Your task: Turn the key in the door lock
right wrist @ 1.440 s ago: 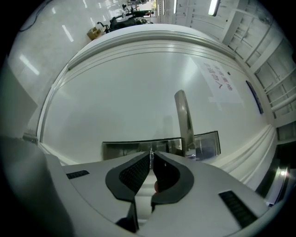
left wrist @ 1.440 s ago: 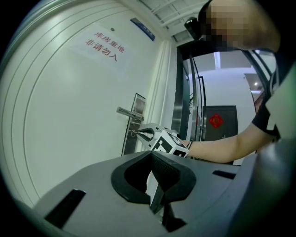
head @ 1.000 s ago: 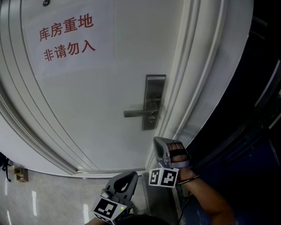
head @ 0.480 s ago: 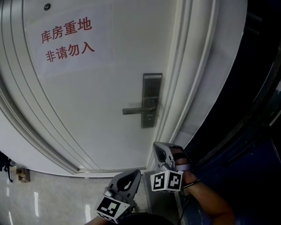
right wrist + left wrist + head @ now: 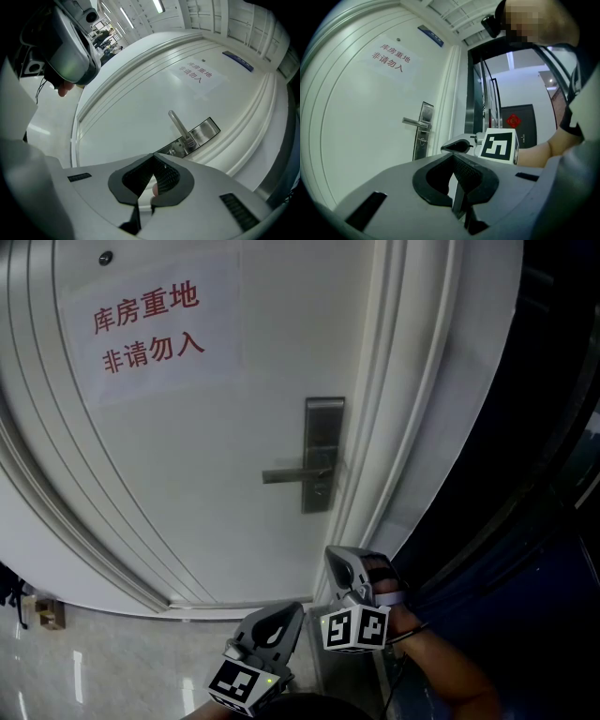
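A white door (image 5: 206,446) carries a steel lock plate (image 5: 322,454) with a lever handle (image 5: 292,473) pointing left. The lock cylinder (image 5: 322,490) sits just under the lever; I cannot make out a key there. My right gripper (image 5: 334,553) hangs below the lock plate, well short of the door, jaws shut and empty. My left gripper (image 5: 294,609) is lower and to the left, also shut on nothing. In the left gripper view its tips (image 5: 452,156) point toward the lock plate (image 5: 423,129). In the right gripper view the tips (image 5: 153,156) sit under the handle (image 5: 179,125).
A paper sign with red characters (image 5: 150,326) is stuck on the upper door. The white door frame (image 5: 412,427) runs along the right, with a dark opening (image 5: 544,474) beyond it. A small box (image 5: 43,611) stands on the shiny floor at the lower left.
Both grippers have sunk slightly in the head view, the right one a little farther below the lock plate. The door and handle have not moved.
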{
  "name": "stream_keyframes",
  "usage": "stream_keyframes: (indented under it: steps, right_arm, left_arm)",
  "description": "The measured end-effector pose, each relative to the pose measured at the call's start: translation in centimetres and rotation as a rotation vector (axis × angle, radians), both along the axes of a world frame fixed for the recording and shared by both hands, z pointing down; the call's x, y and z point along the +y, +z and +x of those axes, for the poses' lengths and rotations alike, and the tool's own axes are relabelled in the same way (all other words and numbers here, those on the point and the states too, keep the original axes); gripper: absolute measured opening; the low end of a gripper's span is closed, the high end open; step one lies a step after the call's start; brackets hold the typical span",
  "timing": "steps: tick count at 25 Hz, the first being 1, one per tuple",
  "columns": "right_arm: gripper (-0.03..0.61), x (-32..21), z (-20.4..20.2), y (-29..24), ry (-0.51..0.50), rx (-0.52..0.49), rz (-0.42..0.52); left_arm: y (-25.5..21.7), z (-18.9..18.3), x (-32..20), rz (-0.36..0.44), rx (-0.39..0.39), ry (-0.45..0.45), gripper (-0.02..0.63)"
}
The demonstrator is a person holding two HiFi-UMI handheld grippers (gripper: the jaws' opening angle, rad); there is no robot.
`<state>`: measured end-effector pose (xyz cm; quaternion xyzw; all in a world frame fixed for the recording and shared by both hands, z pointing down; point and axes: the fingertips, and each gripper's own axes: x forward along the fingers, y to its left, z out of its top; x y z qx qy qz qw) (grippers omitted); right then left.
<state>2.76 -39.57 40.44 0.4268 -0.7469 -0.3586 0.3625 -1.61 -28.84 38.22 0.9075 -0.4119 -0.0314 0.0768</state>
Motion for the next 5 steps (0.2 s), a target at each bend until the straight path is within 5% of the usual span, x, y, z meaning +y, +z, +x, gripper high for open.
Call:
stream_keyframes:
  steps: [5]
  right_arm:
    - [0.014,-0.04,-0.3,0.16,-0.004,-0.006,-0.005]
  left_arm:
    - [0.1,-0.27,-0.01,0.004,-0.004,-0.004,0.002]
